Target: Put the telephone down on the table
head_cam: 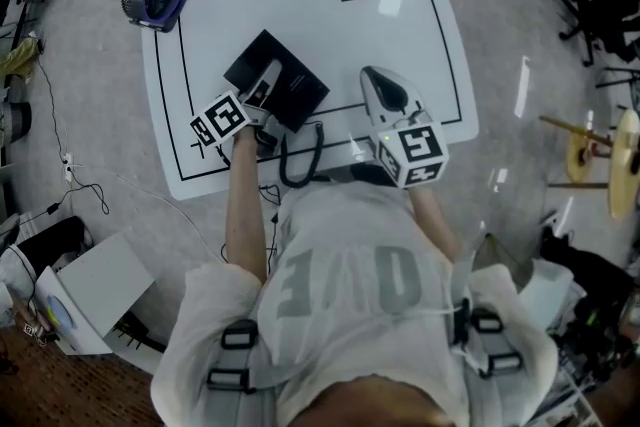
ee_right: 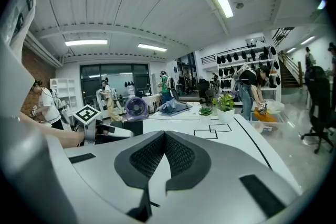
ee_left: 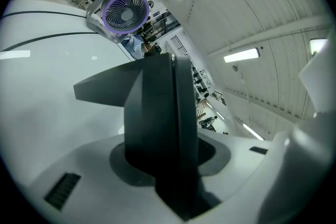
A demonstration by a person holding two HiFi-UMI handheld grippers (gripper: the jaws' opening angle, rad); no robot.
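Now the left gripper [head_cam: 263, 92] has its jaws clamped partway on the black telephone [head_cam: 292, 75], low over the white table [head_cam: 420, 35]; contact unclear. Right gripper [head_cam: 376, 80] is closed on nothing. Next, I reckon: settle it flat, then release.

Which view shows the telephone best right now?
Head view: the whole black telephone shows against the white table, gripped by the left gripper. The left gripper view has it edge-on, close up; the right gripper view shows only a small dark piece.
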